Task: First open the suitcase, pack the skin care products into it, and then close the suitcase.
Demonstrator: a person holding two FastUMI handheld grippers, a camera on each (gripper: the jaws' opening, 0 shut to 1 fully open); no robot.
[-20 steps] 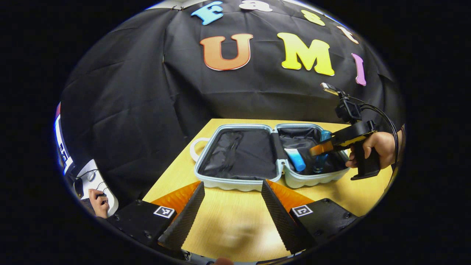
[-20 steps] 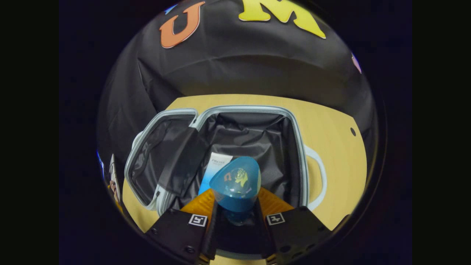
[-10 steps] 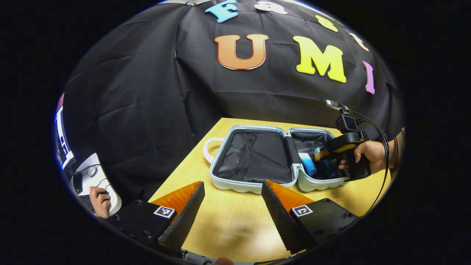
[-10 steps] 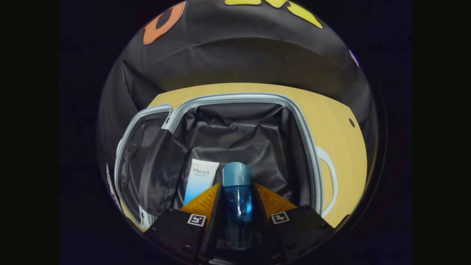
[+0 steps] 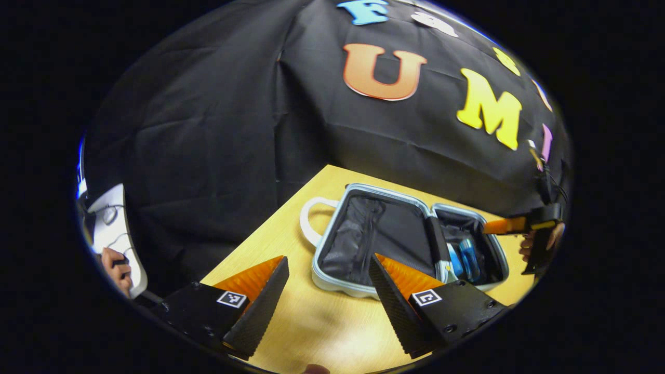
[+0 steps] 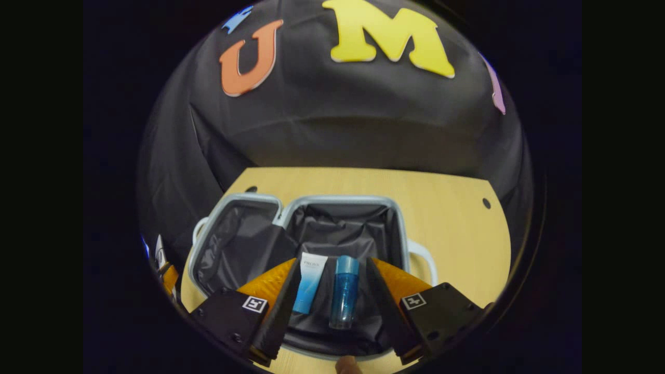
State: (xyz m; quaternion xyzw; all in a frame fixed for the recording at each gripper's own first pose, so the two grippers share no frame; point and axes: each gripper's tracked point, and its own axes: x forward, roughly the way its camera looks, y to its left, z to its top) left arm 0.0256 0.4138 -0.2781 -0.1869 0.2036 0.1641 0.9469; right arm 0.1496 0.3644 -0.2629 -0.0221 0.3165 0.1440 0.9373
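Observation:
The pale blue suitcase [image 5: 332, 278] [image 6: 397, 228] lies open on the wooden table, its black lining showing. In its right half rest a white-and-blue tube [image 6: 309, 283] [image 5: 453, 262] and a clear blue bottle [image 6: 343, 296] [image 5: 469, 257], side by side. My right gripper [image 6: 332, 288] hangs open above that half, fingers spread either side of the two products without touching them; it appears at the far right [image 5: 501, 226], held by a hand. My left gripper [image 5: 329, 283] is open over the table in front of the suitcase's left half, holding nothing.
The wooden table [image 6: 447, 208] stretches behind and to the right of the suitcase, with two small holes in it. White suitcase handles [image 5: 307, 221] [image 6: 423, 257] stick out at both ends. A person's hand rests at a white desk [image 5: 111, 228] far left.
My right gripper let go of the blue bottle, which now lies in the suitcase beside the tube, and drew back and up. The left gripper view swung leftward, shifting the suitcase right.

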